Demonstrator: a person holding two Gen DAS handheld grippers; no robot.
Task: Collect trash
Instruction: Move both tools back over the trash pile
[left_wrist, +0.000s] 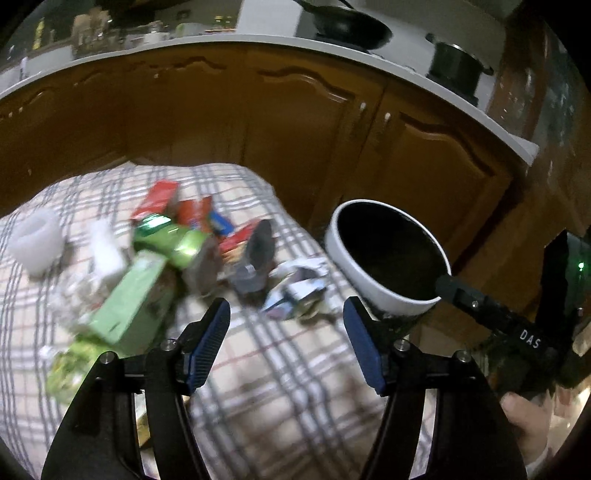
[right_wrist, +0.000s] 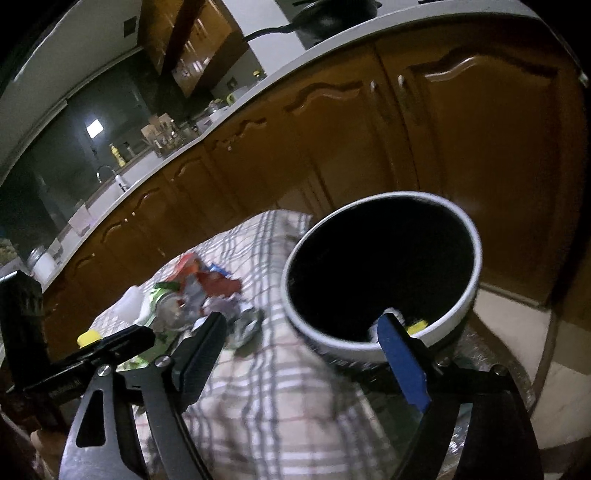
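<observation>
A heap of trash lies on a plaid tablecloth: a green carton, red wrappers, a grey wrapper and a crumpled white-blue wrapper. A white bin with a black inside stands at the table's right edge; it also shows in the right wrist view. My left gripper is open and empty, just short of the white-blue wrapper. My right gripper is open and empty at the bin's near rim, and something small and yellow shows inside the bin. The trash heap lies to its left.
A white cup-like object stands at the table's far left. Brown kitchen cabinets run behind the table under a white counter with black pots. The other gripper's black body shows at the left in the right wrist view.
</observation>
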